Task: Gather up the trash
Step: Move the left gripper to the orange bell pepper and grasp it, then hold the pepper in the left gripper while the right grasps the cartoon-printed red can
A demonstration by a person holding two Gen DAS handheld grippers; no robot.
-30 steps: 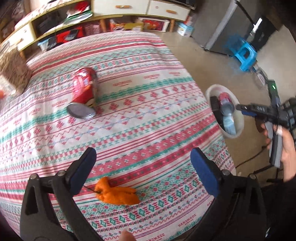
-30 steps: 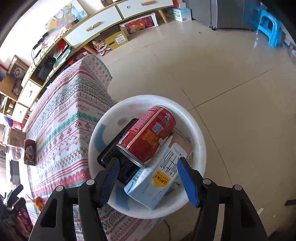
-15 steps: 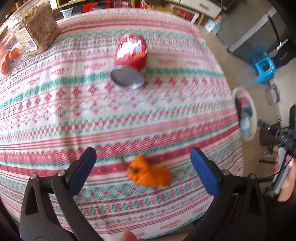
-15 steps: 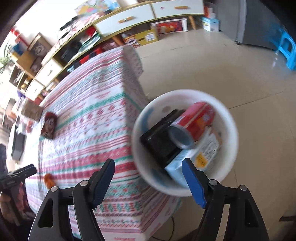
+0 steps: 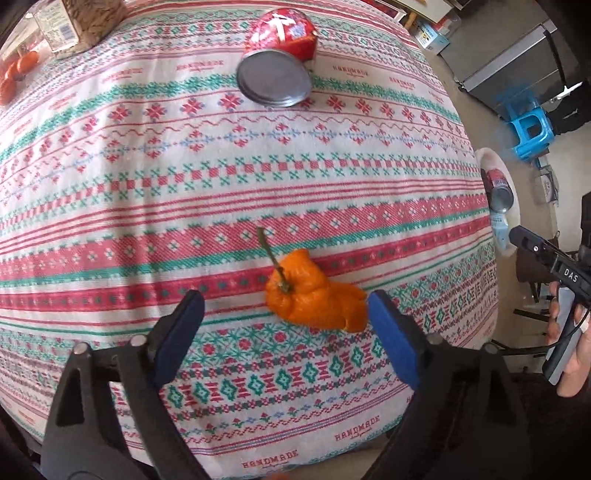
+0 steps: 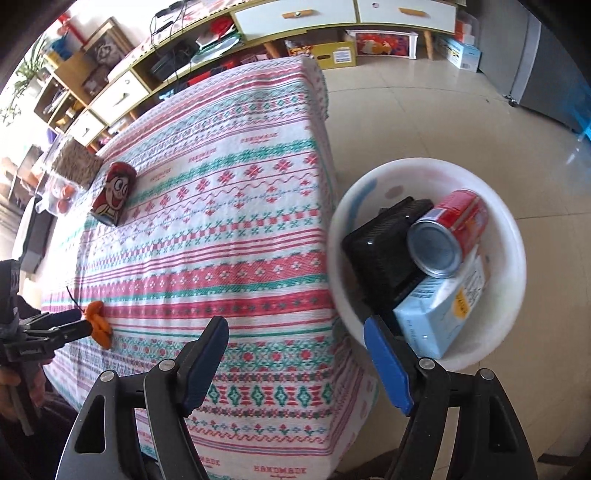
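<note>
While both hand-held grippers gape wide and empty, the left hand-held gripper straddles the orange peel.

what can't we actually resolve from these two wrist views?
- Orange peel contact: the left gripper is open around it in the left view; touching or apart is unclear. In the right view it is small, partly behind the fingers.
- White basin: black tray partly covered by the red can and blue carton; the left view shows only a sliver.
- Tabletop can: foreshortened, label unreadable.
- Jar: cut by the top edge.
</note>
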